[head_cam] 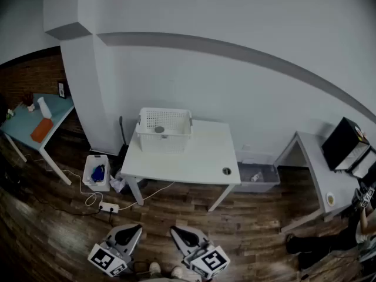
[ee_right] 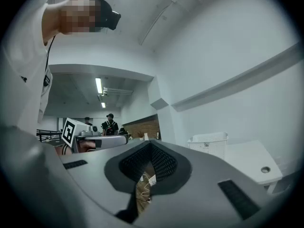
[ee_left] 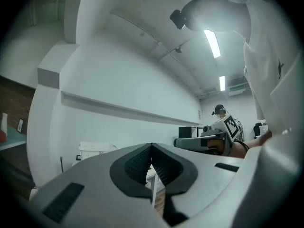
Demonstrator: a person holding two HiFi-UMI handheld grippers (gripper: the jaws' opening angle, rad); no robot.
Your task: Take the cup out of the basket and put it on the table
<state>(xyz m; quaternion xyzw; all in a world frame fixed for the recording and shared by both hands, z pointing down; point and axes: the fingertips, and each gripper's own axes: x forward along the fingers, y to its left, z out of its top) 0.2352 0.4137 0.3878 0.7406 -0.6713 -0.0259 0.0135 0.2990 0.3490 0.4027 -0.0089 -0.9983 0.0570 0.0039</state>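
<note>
The cup (head_cam: 159, 129) shows only dimly inside the basket (head_cam: 177, 140).

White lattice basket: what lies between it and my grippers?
Head view: bare white tabletop, then brown wooden floor with a white cable, before left gripper and right gripper.

Pale walls (head_cam: 235, 16) meet a dark wood floor (head_cam: 252, 228), perhaps brick (head_cam: 29, 75) far left.
</note>
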